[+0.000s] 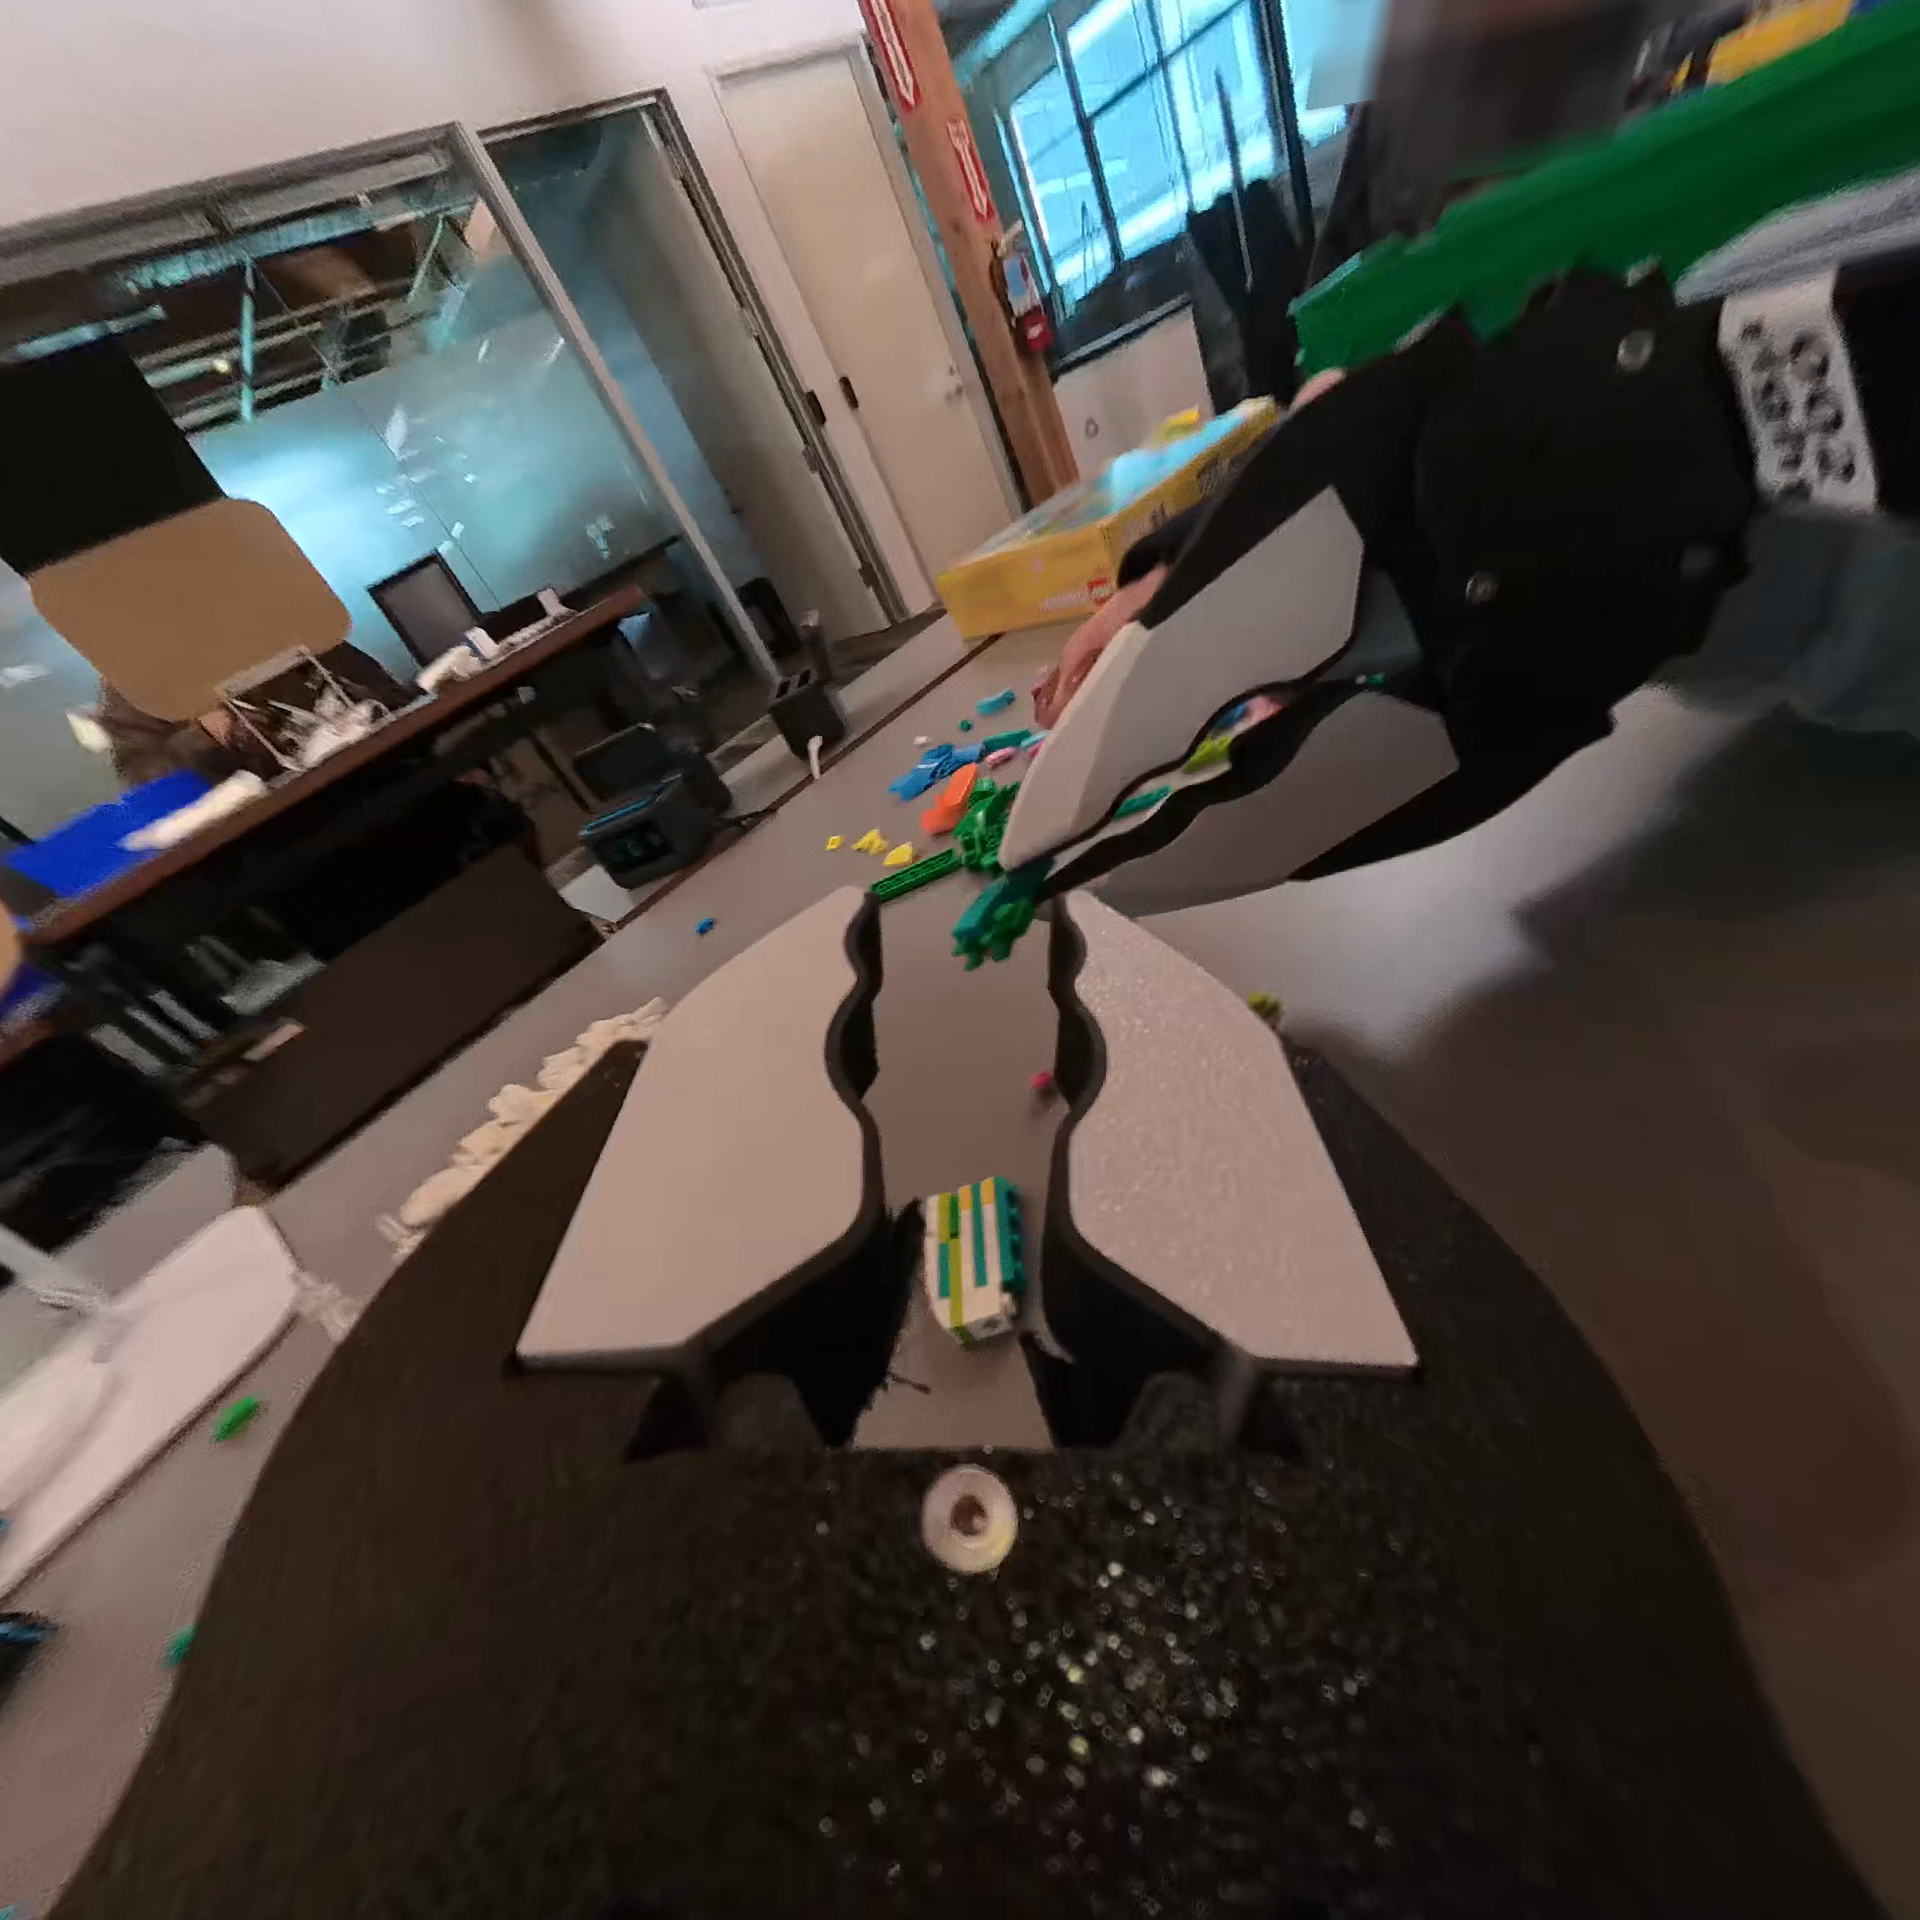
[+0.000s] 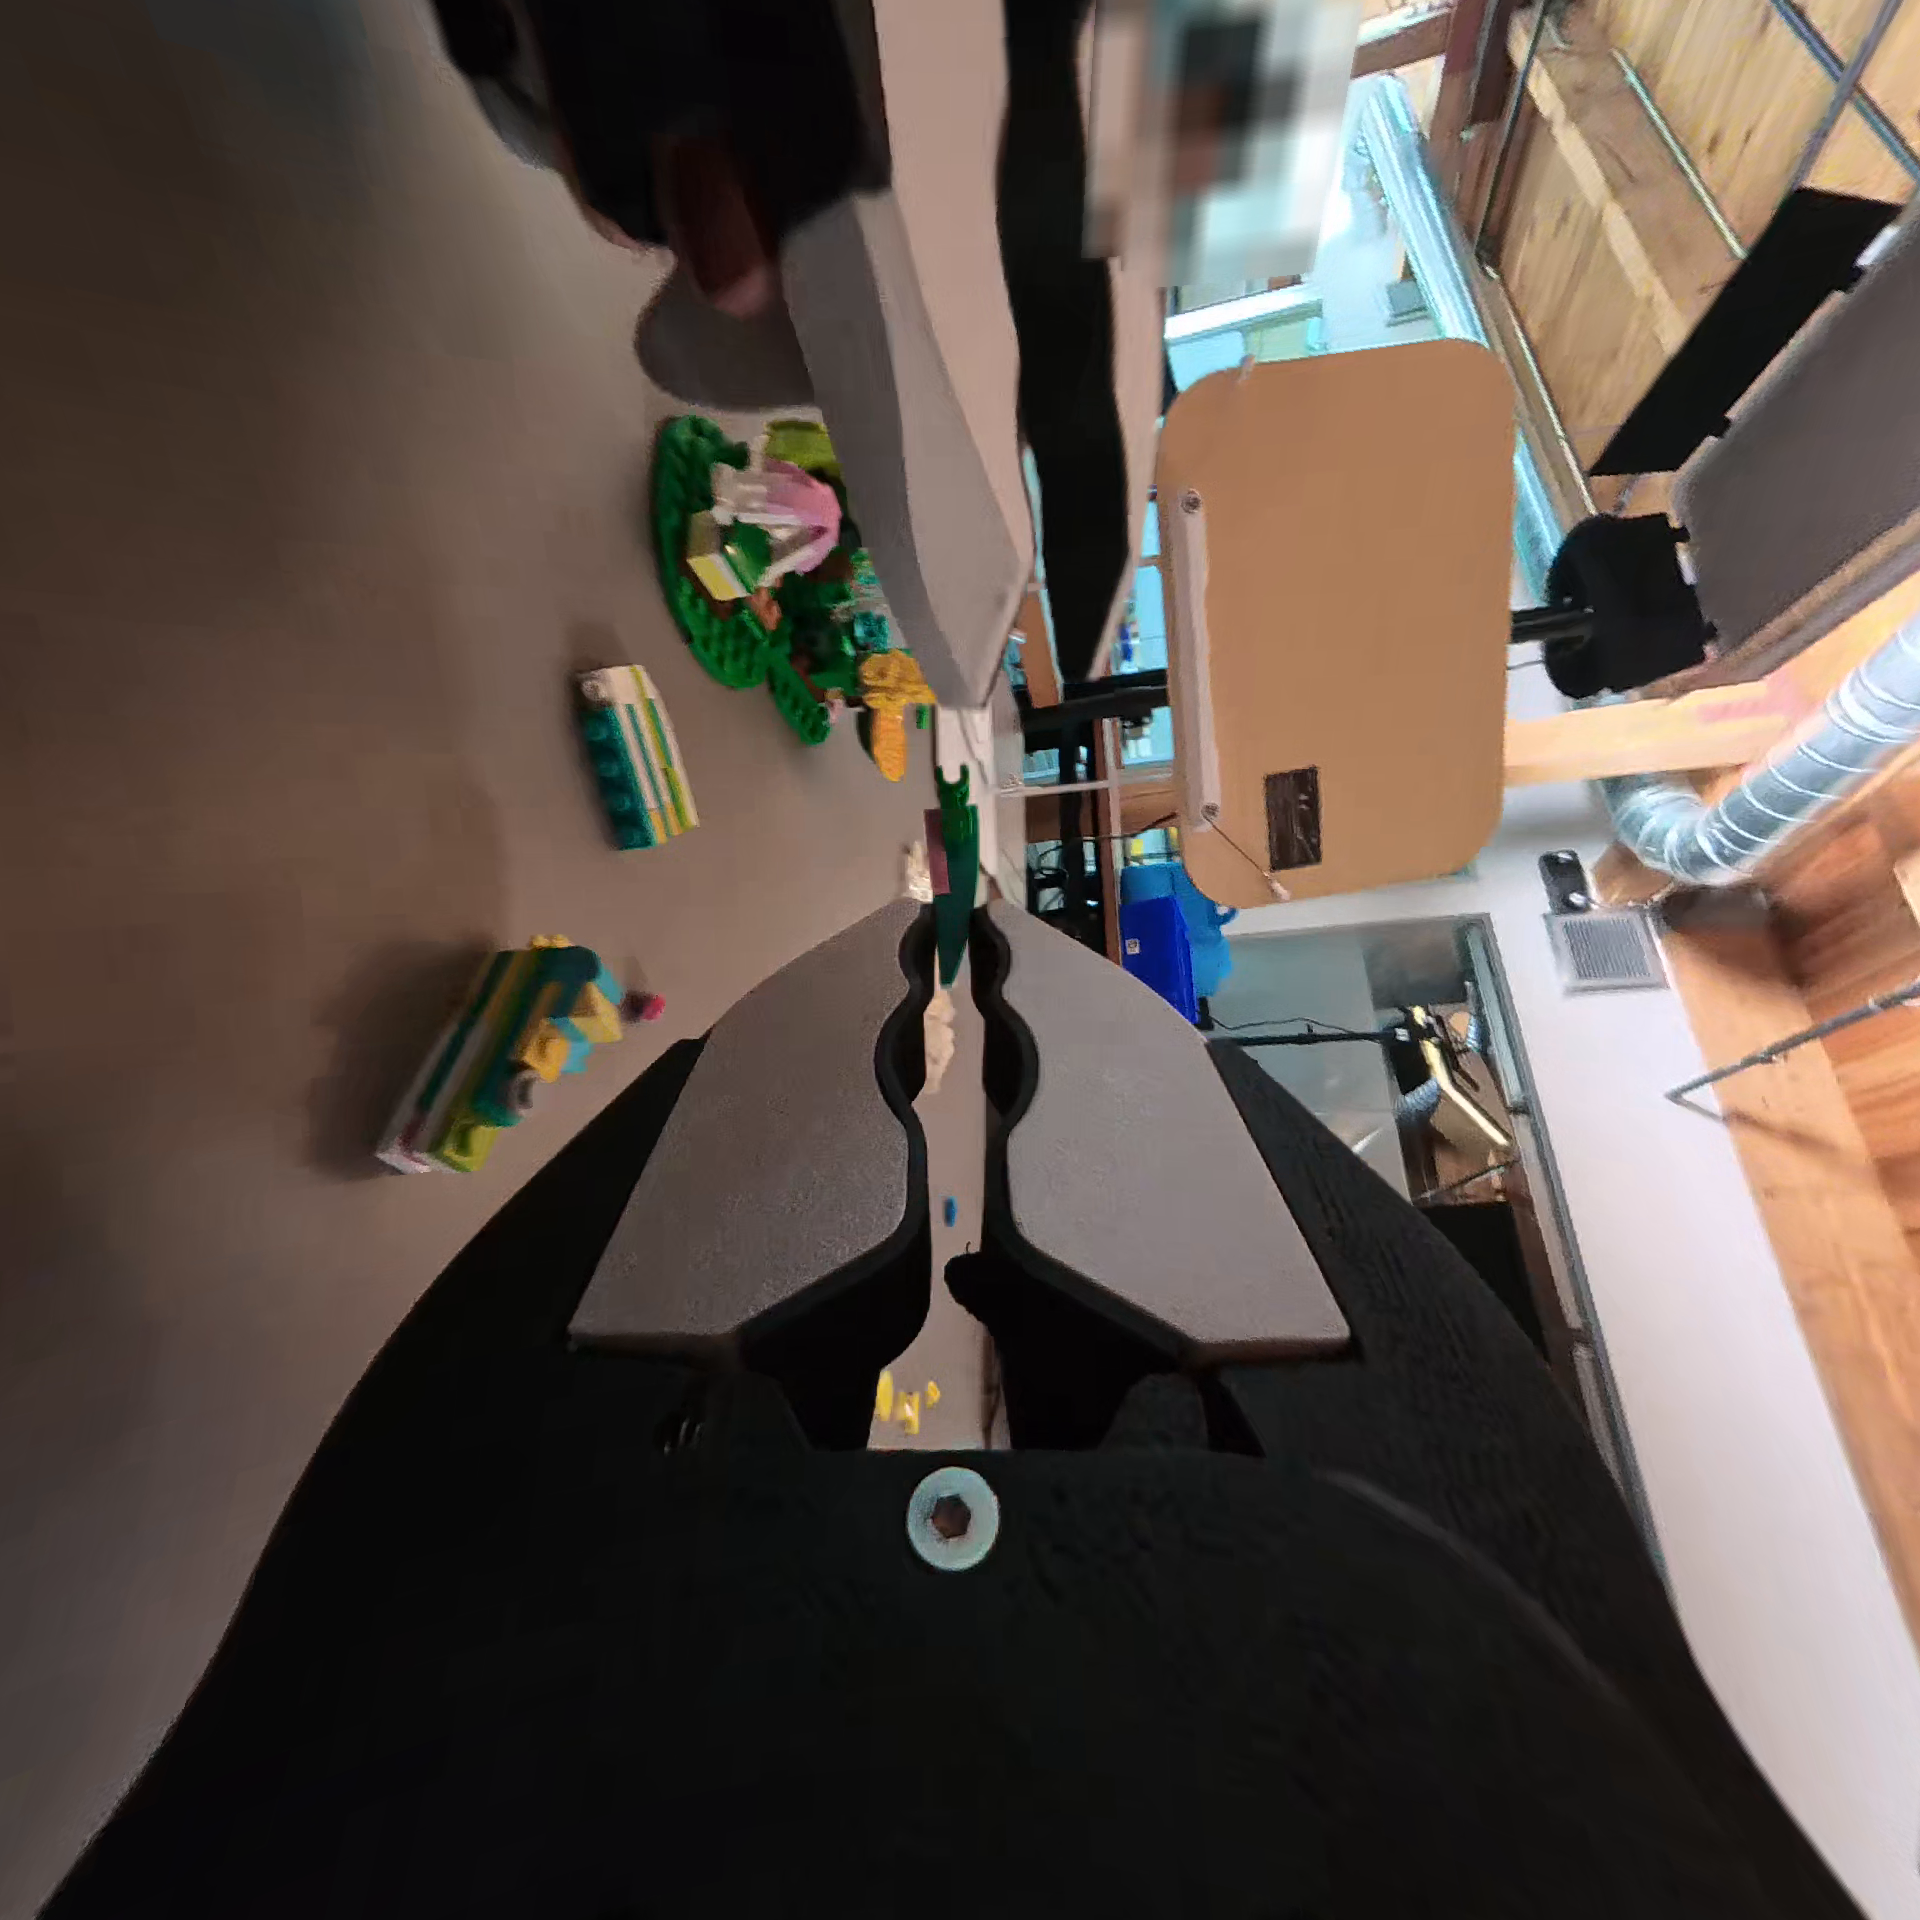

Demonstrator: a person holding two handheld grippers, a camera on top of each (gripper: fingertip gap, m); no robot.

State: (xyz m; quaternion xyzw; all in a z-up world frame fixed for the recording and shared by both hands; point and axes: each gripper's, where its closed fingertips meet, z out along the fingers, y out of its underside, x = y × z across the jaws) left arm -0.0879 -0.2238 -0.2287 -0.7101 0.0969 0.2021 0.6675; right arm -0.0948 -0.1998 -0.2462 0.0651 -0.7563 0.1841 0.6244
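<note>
My left gripper [image 1: 968, 914] is open and empty above the grey table [image 1: 727, 914]. A white, green and yellow striped brick block [image 1: 977, 1262] lies on the table below, between its fingers and untouched. My right gripper [image 1: 1039, 868] reaches in from the upper right, shut on a small green leafy piece [image 1: 995, 923] that hangs just beyond my left fingertips. In the right wrist view my right gripper [image 2: 953, 920] pinches this thin dark green piece [image 2: 956, 873] edge-on. The left gripper [image 2: 914, 468] shows above it.
A green baseplate model with pink and white parts [image 2: 748, 551], the striped block [image 2: 634, 758] and a teal, yellow and lime build [image 2: 499, 1049] lie on the table. Loose coloured bricks [image 1: 956, 779] and a yellow box [image 1: 1070, 561] sit farther off. White pieces [image 1: 540, 1091] lie at the left edge. My left and right fingertips are right by each other.
</note>
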